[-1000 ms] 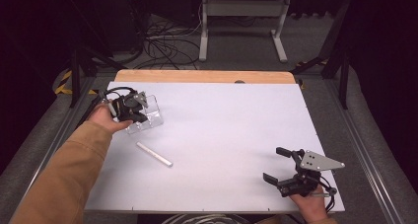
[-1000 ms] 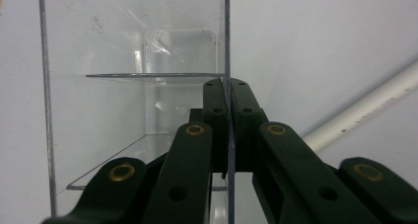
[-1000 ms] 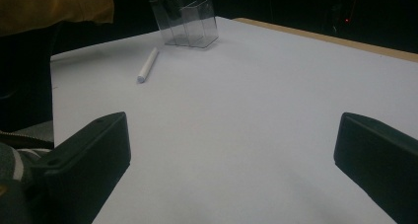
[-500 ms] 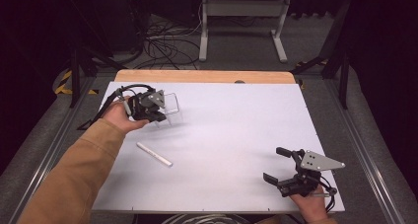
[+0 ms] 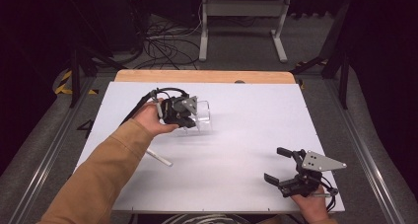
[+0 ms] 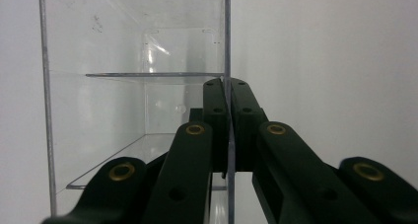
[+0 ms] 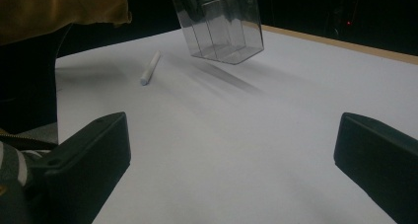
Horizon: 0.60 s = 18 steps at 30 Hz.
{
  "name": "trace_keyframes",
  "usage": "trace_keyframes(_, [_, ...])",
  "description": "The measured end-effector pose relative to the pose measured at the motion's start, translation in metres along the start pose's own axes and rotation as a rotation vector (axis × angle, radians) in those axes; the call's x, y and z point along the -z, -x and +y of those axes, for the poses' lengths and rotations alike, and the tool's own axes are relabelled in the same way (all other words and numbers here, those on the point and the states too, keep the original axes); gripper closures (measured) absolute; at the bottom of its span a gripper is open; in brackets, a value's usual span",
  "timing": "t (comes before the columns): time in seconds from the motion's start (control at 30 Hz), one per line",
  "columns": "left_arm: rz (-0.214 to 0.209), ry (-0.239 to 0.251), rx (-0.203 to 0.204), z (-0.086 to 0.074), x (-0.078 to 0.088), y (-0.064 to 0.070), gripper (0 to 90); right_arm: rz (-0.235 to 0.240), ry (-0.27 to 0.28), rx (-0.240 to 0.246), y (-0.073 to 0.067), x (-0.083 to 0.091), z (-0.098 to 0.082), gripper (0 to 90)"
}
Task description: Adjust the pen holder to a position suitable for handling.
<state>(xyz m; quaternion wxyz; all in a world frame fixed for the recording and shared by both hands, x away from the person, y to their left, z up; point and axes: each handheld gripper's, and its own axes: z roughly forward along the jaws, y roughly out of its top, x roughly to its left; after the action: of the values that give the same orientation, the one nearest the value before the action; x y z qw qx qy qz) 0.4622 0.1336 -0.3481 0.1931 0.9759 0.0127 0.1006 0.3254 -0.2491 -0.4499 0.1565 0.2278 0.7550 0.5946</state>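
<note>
the left tongs (image 5: 190, 116) are pinched tight on one thin wall of a clear plastic box (image 5: 201, 116), with one jaw inside the box and one outside. that is a good way to hold it, because the wall is the only thin part to grab. the box hangs in the air, tilted, over the far left part of the white counter (image 5: 246, 135), and its shadow falls below it. i think it is being carried somewhere. a small white stick (image 5: 158, 157), maybe chalk, lies flat on the counter near the sleeve (image 5: 103, 174). the right tongs (image 5: 285, 167) sit at the near right with jaws wide apart and nothing in them, likely waiting for a turn.
</note>
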Motion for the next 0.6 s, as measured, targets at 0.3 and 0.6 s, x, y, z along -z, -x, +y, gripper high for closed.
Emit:
trace_keyframes(0.3, [-0.052,-0.012,-0.009,0.024,-0.023,0.005,88.0,0.003,0.003,-0.002,0.0,0.001,0.0,1.5])
trace_keyframes(0.6, [-0.075,-0.049,0.003,0.034,-0.038,0.002,88.0,0.006,0.003,0.0,0.0,0.001,0.0,1.5])
